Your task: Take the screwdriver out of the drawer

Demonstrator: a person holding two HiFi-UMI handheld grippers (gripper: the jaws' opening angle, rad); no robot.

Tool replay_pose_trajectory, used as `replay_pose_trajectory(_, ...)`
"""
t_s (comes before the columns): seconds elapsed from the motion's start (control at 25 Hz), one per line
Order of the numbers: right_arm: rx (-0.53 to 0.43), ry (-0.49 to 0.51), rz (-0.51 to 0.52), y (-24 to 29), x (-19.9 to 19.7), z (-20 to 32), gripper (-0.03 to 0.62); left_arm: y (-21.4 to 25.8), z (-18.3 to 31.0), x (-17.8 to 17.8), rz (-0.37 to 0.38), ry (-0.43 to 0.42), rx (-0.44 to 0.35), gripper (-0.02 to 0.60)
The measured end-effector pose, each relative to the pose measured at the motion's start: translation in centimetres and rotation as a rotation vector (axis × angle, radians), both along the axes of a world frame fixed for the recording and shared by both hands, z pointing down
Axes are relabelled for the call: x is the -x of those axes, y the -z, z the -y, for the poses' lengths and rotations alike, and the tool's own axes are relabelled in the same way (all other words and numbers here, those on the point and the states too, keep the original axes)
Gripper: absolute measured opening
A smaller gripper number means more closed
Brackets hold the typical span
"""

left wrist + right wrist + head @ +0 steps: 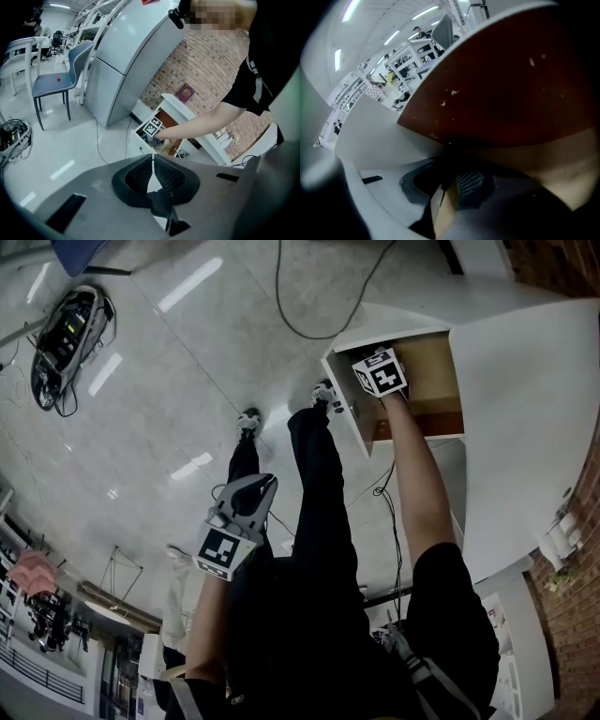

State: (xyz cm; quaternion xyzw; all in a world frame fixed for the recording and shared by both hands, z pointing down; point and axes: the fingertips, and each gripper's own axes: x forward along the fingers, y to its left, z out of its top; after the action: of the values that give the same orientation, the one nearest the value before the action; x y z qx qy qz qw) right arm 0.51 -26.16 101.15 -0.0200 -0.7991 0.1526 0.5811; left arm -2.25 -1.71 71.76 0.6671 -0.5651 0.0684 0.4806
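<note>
The head view has the right arm reaching into the open drawer (427,367) of a white cabinet (525,409). Only the marker cube (380,372) of those tongs shows there, and the jaws are down inside. The left tongs (266,485) hang out over the floor beside the person's leg, well apart from the drawer.

The left tongs' own view adds the close-up. The left tongs (153,158) have their tips touching and nothing is between them. It's also the only view that shows the room, with a fridge (126,61), a blue chair (70,70), a brick wall (211,65) and a dark red book (186,93) on top of the cabinet. The other arm is seen side-on at the drawer.

The view from the right tongs (450,182) is all dark drawer wood. The jaws look open just a crack, with tan wood showing through the slit and nothing visibly gripped. The screwdriver can't be picked out in any view because the inside of the drawer is too dim.
</note>
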Motion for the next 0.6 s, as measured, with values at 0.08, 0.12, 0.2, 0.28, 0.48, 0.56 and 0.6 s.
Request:
replay_pose_trajectory(0.08, 0.022, -0.002, -0.004, 0.09, 0.21, 0.10, 0.124, -0.03, 0.08, 0.11, -0.001, 0.000, -0.001, 0.023)
replay_pose_trajectory(0.12, 0.026, -0.002, -0.002, 0.10, 0.22, 0.02, 0.124, -0.08, 0.06, 0.12, -0.001, 0.000, -0.002, 0.023)
replay_pose_trajectory(0.2, 0.029, -0.013, 0.003, 0.05, 0.08, -0.17, 0.123, -0.18, 0.01, 0.11, 0.000, 0.001, -0.003, 0.023)
replay_pose_trajectory(0.28, 0.034, -0.030, 0.002, 0.00, -0.06, -0.22, 0.121, -0.21, 0.02, 0.06, 0.000, 0.003, -0.004, 0.023)
replay_pose_trajectory(0.48, 0.010, -0.005, -0.001, -0.07, -0.09, -0.43, 0.117, -0.03, 0.35, 0.06, 0.003, 0.005, -0.009, 0.023)
replay_pose_trajectory(0.56, -0.022, 0.020, 0.003, -0.04, -0.23, -0.43, 0.114, 0.15, 0.45, -0.05, 0.008, 0.000, -0.008, 0.023)
replay_pose_trajectory(0.6, -0.034, 0.027, 0.002, -0.02, -0.36, -0.43, 0.112, 0.33, 0.49, -0.11, 0.009, 0.002, -0.007, 0.023)
